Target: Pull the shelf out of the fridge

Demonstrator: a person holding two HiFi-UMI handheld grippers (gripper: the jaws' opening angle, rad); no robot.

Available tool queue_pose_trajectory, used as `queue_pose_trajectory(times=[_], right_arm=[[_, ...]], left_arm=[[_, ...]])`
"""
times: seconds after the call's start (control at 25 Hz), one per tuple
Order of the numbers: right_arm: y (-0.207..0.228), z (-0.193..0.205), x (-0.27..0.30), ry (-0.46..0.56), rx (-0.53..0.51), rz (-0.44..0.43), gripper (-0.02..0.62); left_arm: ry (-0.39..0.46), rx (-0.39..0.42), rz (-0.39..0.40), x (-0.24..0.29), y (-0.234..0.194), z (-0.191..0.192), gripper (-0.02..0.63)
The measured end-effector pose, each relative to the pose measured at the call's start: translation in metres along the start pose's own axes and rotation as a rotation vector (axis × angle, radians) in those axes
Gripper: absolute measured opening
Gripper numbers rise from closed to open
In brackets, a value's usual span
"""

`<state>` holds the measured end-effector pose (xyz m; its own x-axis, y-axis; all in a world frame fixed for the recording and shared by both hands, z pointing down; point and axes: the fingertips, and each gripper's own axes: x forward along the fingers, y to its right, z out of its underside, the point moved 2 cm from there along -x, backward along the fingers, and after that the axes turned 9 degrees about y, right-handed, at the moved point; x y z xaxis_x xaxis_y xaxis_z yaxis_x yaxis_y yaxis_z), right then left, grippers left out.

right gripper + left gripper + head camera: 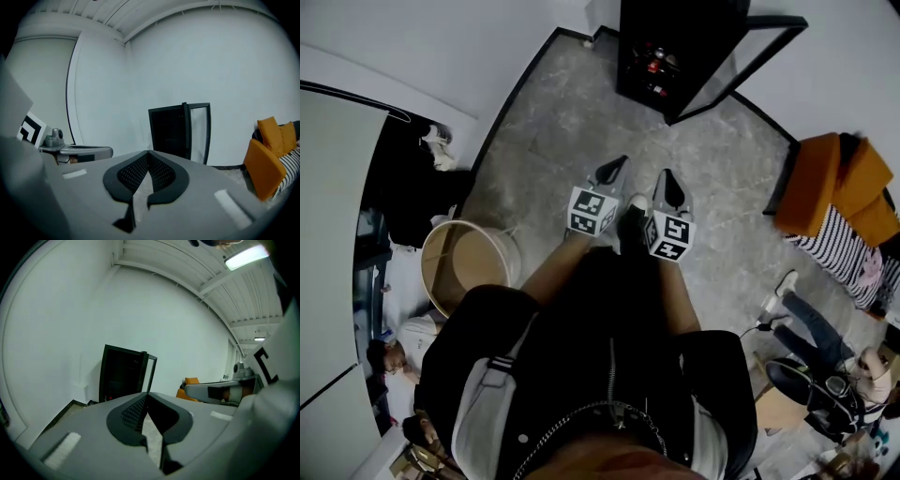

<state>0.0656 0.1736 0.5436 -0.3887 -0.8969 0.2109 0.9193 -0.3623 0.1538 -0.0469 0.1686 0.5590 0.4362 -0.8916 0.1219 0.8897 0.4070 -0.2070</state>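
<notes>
A small black fridge (pixel 675 47) stands against the far wall with its glass door (pixel 741 58) swung open to the right. Shelves with a few red items show dimly inside; I cannot make out one shelf from another. The fridge also appears ahead in the left gripper view (pixel 123 373) and the right gripper view (pixel 171 130). My left gripper (pixel 617 167) and right gripper (pixel 668 184) are held side by side above the floor, well short of the fridge, tips pointing at it. Both are shut with nothing between the jaws.
Grey stone floor (pixel 581 112) lies between me and the fridge. An orange sofa (pixel 839 187) with a striped cushion sits at the right. A round wooden tub (pixel 464 262) stands at the left. People sit at the lower left and lower right edges.
</notes>
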Motion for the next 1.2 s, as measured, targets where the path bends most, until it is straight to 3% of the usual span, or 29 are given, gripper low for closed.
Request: queue_pose_trajectory(times=[0.6,1.2], right_arm=[[0.048,-0.047,0.1,0.017,0.017,-0.066,0.002],[0.098,-0.068,0.145,0.025,0.024,-0.091,0.002]], left_arm=[[-0.008,0.017,-0.06,0.098,-0.035,-0.035,0.01],[0.003,0.016,-0.096,0.162,-0.04,-0.05,0.009]])
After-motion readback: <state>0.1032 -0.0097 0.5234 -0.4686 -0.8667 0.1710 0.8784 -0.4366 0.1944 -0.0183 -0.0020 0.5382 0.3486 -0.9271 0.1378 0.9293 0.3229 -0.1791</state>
